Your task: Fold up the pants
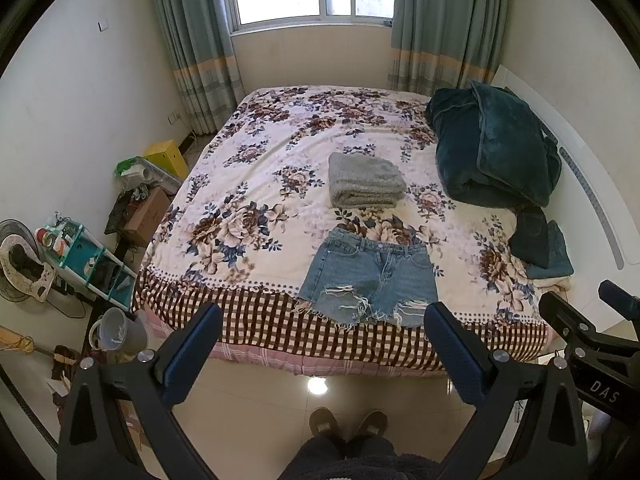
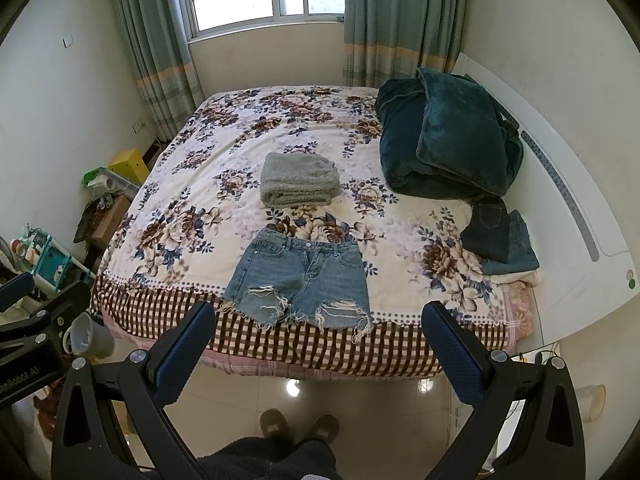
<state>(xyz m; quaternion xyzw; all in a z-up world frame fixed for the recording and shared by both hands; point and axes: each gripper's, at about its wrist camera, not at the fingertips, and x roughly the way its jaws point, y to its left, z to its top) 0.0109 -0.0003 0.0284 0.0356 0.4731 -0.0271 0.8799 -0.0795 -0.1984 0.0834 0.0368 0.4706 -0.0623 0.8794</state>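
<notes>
Ripped light-blue denim shorts (image 1: 370,280) lie flat on the floral bed (image 1: 248,184), waistband away from me, frayed hems at the near edge. They also show in the right wrist view (image 2: 300,280). My left gripper (image 1: 322,312) is open and empty, held above the floor in front of the bed, short of the shorts. My right gripper (image 2: 320,312) is open and empty too, at about the same distance. The right gripper also shows at the right edge of the left wrist view (image 1: 592,320).
A folded grey towel (image 1: 366,180) lies behind the shorts. A dark teal blanket (image 1: 492,144) and folded dark jeans (image 1: 540,244) sit at the bed's right side. Shelf (image 1: 88,256), boxes and a bucket (image 1: 120,330) crowd the floor at left. My slippers (image 1: 348,424) stand on the tiles.
</notes>
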